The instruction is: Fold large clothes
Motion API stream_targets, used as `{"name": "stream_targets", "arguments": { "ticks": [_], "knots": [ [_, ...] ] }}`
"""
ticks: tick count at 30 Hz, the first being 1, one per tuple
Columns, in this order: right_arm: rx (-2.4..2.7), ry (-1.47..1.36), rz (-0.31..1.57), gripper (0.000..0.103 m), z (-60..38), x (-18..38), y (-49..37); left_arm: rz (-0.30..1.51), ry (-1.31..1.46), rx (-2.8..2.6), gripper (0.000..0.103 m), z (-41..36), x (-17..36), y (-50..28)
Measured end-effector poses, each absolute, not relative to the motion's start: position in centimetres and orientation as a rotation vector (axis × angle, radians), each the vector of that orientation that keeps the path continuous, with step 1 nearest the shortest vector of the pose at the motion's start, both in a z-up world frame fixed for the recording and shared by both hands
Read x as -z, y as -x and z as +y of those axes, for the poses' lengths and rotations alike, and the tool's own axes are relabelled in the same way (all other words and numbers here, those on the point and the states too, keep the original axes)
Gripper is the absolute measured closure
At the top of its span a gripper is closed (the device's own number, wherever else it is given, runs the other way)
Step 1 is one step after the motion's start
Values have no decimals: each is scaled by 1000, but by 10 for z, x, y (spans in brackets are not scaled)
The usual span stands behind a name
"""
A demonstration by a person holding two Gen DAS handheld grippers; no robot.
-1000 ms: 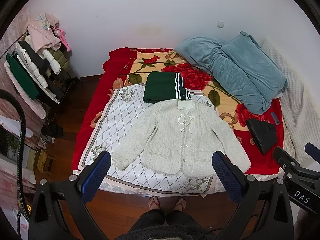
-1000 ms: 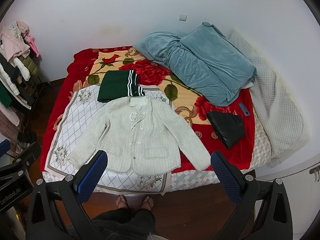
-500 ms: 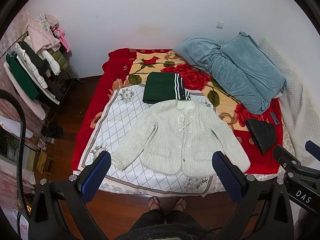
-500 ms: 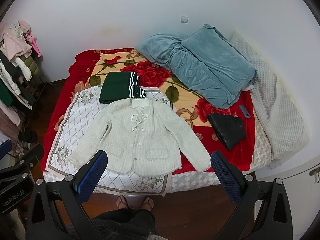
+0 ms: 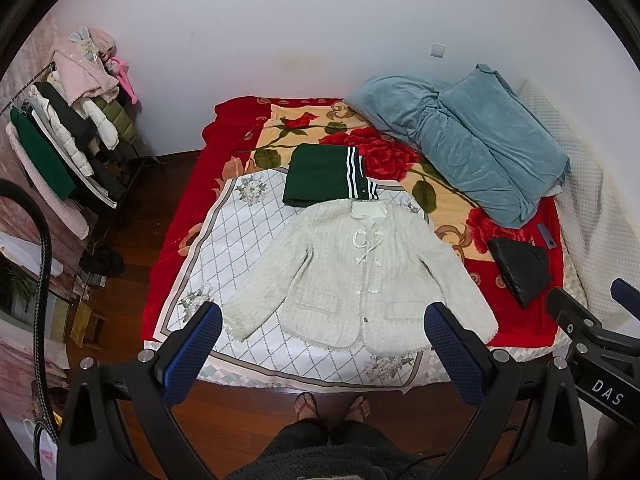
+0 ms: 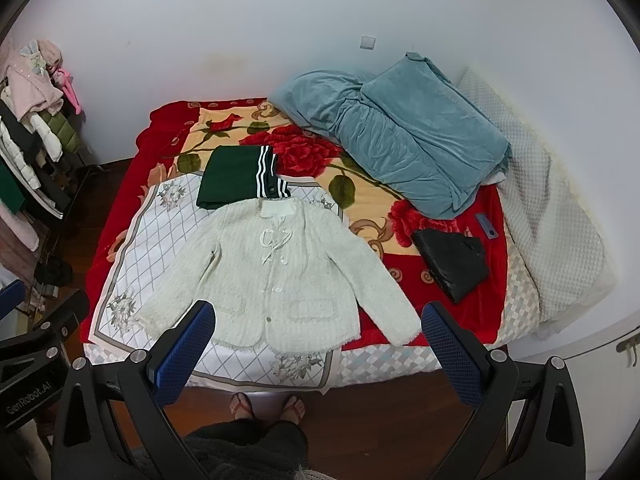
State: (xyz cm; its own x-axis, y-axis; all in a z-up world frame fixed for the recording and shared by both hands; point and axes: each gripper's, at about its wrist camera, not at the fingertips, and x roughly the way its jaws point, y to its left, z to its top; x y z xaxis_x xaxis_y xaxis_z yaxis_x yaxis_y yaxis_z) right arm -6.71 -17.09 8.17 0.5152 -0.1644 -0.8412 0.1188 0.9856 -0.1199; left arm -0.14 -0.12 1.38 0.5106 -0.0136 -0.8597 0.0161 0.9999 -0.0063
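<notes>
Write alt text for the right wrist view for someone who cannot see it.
A cream knit cardigan lies spread flat, sleeves out, on a bed, framed by the open right gripper held above it. Beyond its collar sits a folded green garment with white stripes; a blue blanket and black bag lie right.

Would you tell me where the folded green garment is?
In both views the folded green garment lies mid-bed, just beyond the white cardigan's collar.

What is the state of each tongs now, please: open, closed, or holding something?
Left tongs: open, holding nothing, above the white cardigan.
Right tongs: open, holding nothing, above the same cardigan.
</notes>
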Motion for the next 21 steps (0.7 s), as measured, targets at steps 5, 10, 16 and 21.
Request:
{"name": "stream_targets", "arguments": {
  "ticks": [5,10,16,21],
  "knots": [
    [169,49,1014,0,-170,-83,68,1033,-3,18,0,-2,-14,2],
    [171,49,1009,0,-171,-83,68,1032,-3,20,0,-3,-15,1],
    [169,51,1008,0,-170,-82,69,1030,-2,20,0,-2,-15,2],
    [167,51,1008,0,-170,-84,68,1030,0,20,0,-2,-15,2]
  ]
}}
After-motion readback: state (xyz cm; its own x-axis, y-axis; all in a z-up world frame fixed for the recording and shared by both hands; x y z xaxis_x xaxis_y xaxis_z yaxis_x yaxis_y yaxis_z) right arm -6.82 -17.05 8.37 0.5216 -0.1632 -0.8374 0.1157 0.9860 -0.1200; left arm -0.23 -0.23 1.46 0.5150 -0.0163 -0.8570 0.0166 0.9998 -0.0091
